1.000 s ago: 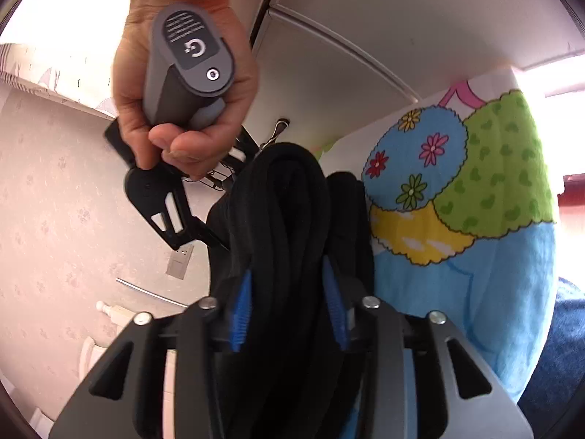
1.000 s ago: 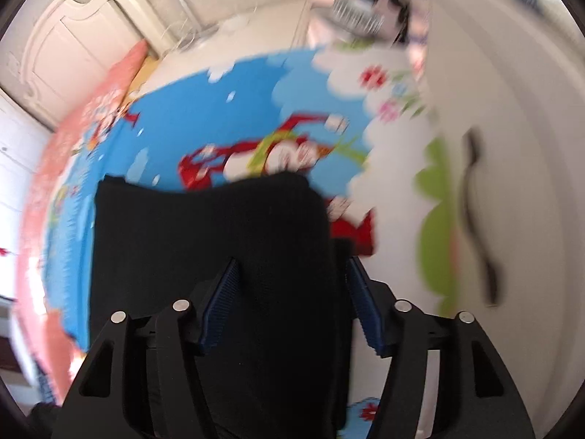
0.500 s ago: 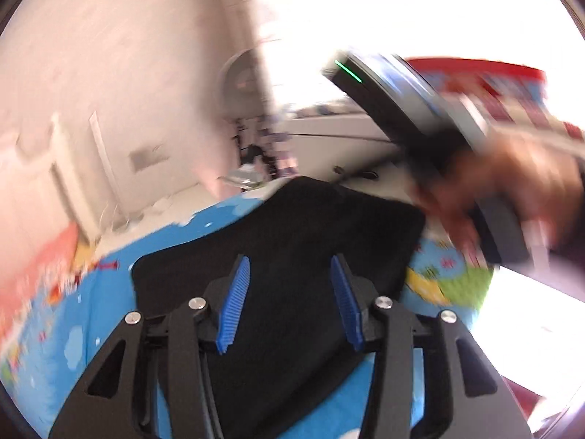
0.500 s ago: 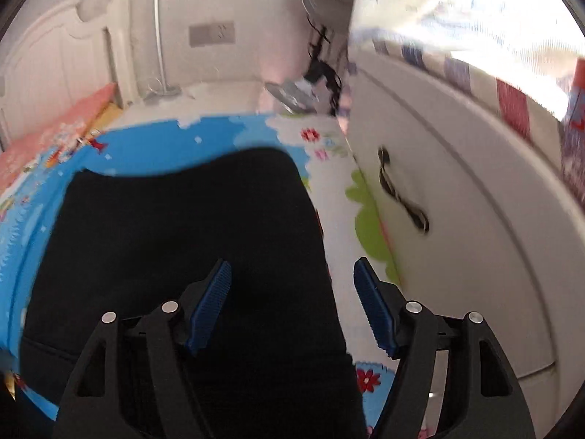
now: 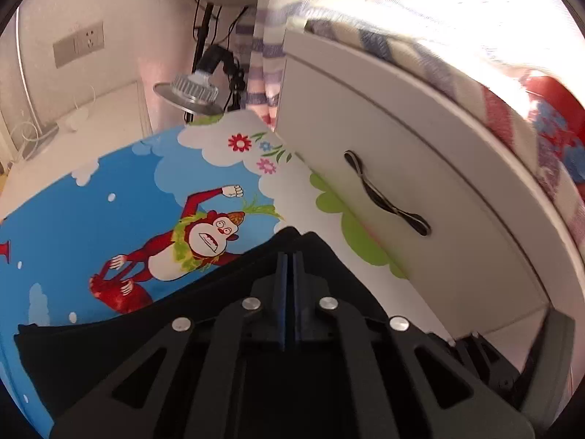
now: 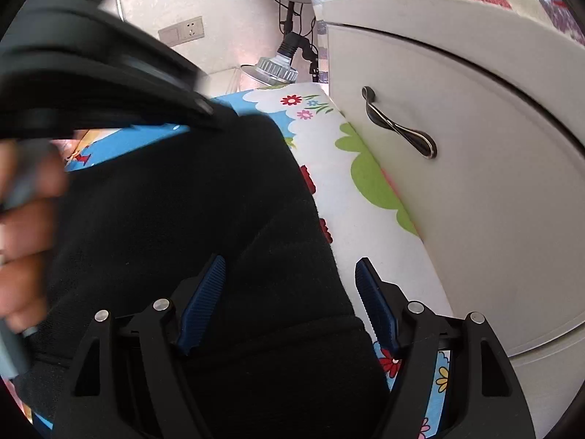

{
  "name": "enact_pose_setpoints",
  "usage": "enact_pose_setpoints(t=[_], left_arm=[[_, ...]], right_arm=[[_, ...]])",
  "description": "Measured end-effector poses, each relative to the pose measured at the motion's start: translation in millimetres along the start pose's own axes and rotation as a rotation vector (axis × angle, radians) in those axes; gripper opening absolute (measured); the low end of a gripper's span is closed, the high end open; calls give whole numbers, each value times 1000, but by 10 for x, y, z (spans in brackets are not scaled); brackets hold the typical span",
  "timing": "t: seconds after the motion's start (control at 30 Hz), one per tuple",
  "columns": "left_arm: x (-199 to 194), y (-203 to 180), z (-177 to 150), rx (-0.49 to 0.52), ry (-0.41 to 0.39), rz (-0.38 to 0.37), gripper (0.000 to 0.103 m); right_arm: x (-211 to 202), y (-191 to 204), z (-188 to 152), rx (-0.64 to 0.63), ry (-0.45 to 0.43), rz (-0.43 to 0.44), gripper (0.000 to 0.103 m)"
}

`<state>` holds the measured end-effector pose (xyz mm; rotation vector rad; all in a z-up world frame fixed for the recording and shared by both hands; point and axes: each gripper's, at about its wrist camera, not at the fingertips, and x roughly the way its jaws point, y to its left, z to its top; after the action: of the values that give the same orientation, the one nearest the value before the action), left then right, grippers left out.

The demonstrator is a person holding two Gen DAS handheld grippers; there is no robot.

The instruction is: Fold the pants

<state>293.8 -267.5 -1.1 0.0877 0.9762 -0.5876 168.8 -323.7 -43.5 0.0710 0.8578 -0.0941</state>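
Observation:
The black pants [image 6: 182,219] lie folded on a colourful cartoon mat [image 5: 109,190]. In the left wrist view my left gripper [image 5: 289,256] has its blue pads pressed together over the far corner of the pants [image 5: 219,285], with no cloth visible between them. In the right wrist view my right gripper [image 6: 290,267] is open, its blue pads astride the right edge of the pants and touching nothing. The left gripper's body [image 6: 91,84] and the hand holding it cross the upper left of that view, blurred.
A white cabinet [image 5: 420,153] with a dark drawer handle [image 5: 384,197] stands along the mat's right edge. A lamp on a stand [image 5: 190,91] and cables sit at the back by the wall socket [image 5: 78,44]. Striped bedding [image 5: 475,36] lies above the cabinet.
Both grippers have let go of the pants, which came down from hanging onto the mat. The left jaws then closed; the right jaws opened wider. The left gripper swung left and low.

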Motion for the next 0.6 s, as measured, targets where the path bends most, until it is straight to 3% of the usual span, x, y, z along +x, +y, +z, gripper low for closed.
enact_pose_setpoints(t=[0.07, 0.13, 0.23, 0.47, 0.6], left_arm=[[242, -6, 13, 22, 78, 28, 0], [357, 43, -16, 17, 93, 30, 0], [378, 104, -36, -4, 93, 15, 0], [317, 9, -72, 40, 79, 57, 0], [312, -12, -78, 48, 71, 73, 0]], right_arm=[[18, -9, -4, 3, -4, -2, 68], [40, -45, -4, 20, -5, 16, 68], [35, -75, -32, 40, -12, 35, 68], [-21, -48, 4, 44, -11, 8, 68], [-416, -17, -12, 48, -79, -16, 65]])
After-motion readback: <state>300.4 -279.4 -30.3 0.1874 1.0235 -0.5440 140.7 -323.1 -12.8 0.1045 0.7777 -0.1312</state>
